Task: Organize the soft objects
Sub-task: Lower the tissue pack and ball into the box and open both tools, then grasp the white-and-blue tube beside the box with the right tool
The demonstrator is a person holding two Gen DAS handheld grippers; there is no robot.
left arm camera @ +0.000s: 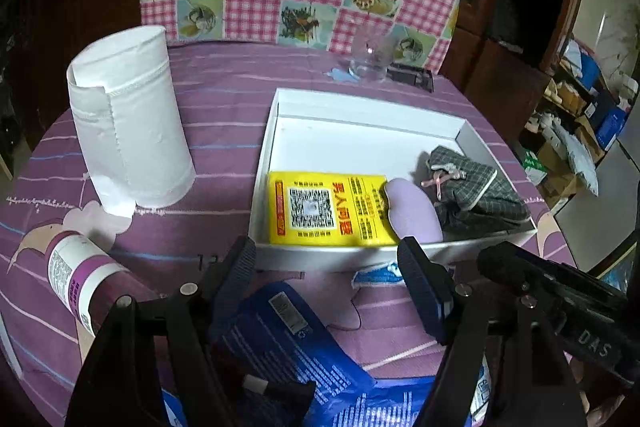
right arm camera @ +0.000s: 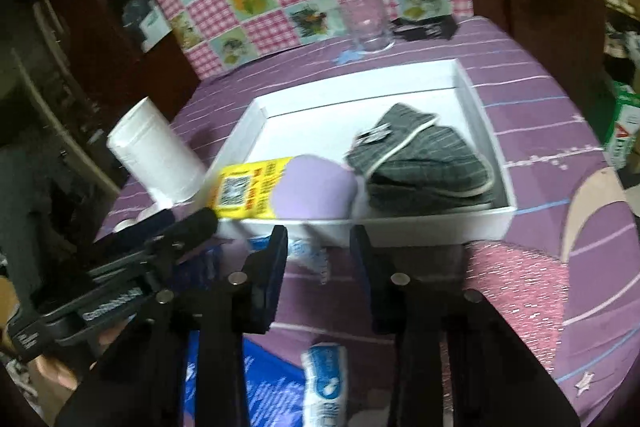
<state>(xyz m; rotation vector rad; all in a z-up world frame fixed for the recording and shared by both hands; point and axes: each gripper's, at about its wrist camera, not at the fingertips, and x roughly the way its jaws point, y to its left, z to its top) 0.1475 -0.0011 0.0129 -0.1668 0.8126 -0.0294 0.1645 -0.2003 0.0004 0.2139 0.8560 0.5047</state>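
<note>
A shallow white cardboard tray (left arm camera: pixel 276 131) sits toward the middle of the bench (left arm camera: pixel 224 95), which is draped in a purple striped cloth. Inside it, along the near wall, lie a flat yellow packet printed with a QR code (left arm camera: pixel 328 207), a rounded lilac soft pad (left arm camera: pixel 412 207) beside it, and a folded grey checked fabric piece with a small pink bow (left arm camera: pixel 472 187) in the near right corner.

Still outside, between the tray's near wall and the bench's near edge, are a small blue-and-white soft pack (right arm camera: pixel 324 379) and a larger blue printed plastic bag (left arm camera: pixel 288 343). A tall roll of white tissue (left arm camera: pixel 128 123) stands near the left edge, and a purple-and-white bottle (left arm camera: pixel 80 279) lies toward the near left corner.

The left gripper (left arm camera: pixel 328 267) hangs spread wide above the blue bag, holding nothing. The right gripper (right arm camera: pixel 320 247) is partly closed just short of the tray's near wall; nothing is pinched between its pads, and motion blur hides finer detail.

The small pack looks light, squashy and slick-skinned, so it will likely crumple and could slip. Best taken across its narrow middle with a firm pinch, not by a loose end. The blue bag is limp and will sag; grip a bunched fold.
</note>
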